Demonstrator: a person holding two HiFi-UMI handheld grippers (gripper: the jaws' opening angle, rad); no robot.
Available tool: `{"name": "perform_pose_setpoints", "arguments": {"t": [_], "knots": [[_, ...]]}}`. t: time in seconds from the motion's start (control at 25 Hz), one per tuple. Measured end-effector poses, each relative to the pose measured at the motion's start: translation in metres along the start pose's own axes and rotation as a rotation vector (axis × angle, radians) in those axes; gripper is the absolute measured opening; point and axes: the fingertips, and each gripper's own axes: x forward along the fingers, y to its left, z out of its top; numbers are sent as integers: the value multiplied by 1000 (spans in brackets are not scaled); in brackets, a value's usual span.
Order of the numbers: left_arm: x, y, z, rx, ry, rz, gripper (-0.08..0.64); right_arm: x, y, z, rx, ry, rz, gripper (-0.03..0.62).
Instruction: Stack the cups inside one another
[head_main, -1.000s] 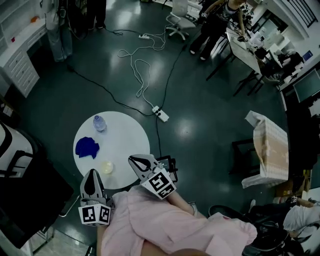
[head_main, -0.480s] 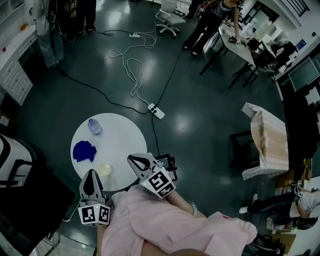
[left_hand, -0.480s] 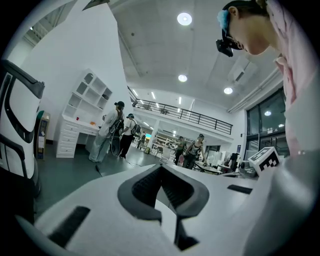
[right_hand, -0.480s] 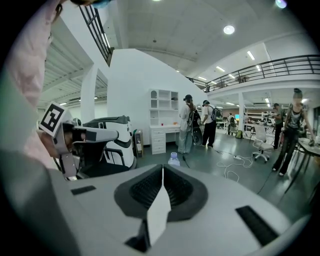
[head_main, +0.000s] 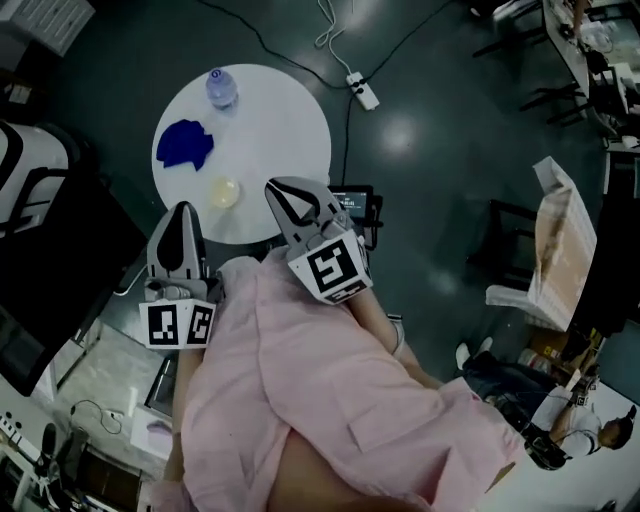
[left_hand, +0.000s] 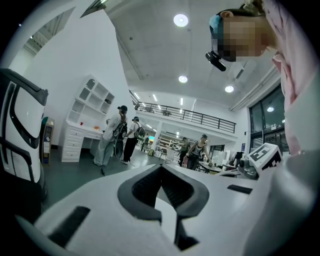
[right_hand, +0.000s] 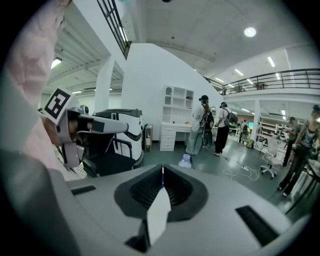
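Showing cup (head_main: 223, 191) on table (head_main: 285, 120) only overhead; left gripper (head_main: 183, 210), right gripper (head_main: 277, 187) both clenched, empty.

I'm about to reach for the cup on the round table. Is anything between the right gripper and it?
Nothing visible. In the head view only bare white table lies between the right gripper and the yellowish cup. The blue cloth and the bottle sit farther back, off that line.

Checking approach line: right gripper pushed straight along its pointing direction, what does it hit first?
Probably the white round table: the right gripper tilts down over its near edge. If it clears the top, the water bottle sits nearly dead ahead. Depth is unclear.
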Motion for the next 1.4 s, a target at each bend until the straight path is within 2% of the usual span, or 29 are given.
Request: {"name": "perform_pose_setpoints", "arguments": {"t": [0.16,0.72,1.4], "knots": [[2,4,2,-9,1,17,9,6,8,-2,-60,28,30,32],[-13,23,5,-33,-31,75,9,20,28,7,-137,25,85,32],[-12,25,6,-24,-27,80,9,21,25,11,-132,11,76,32]]}}
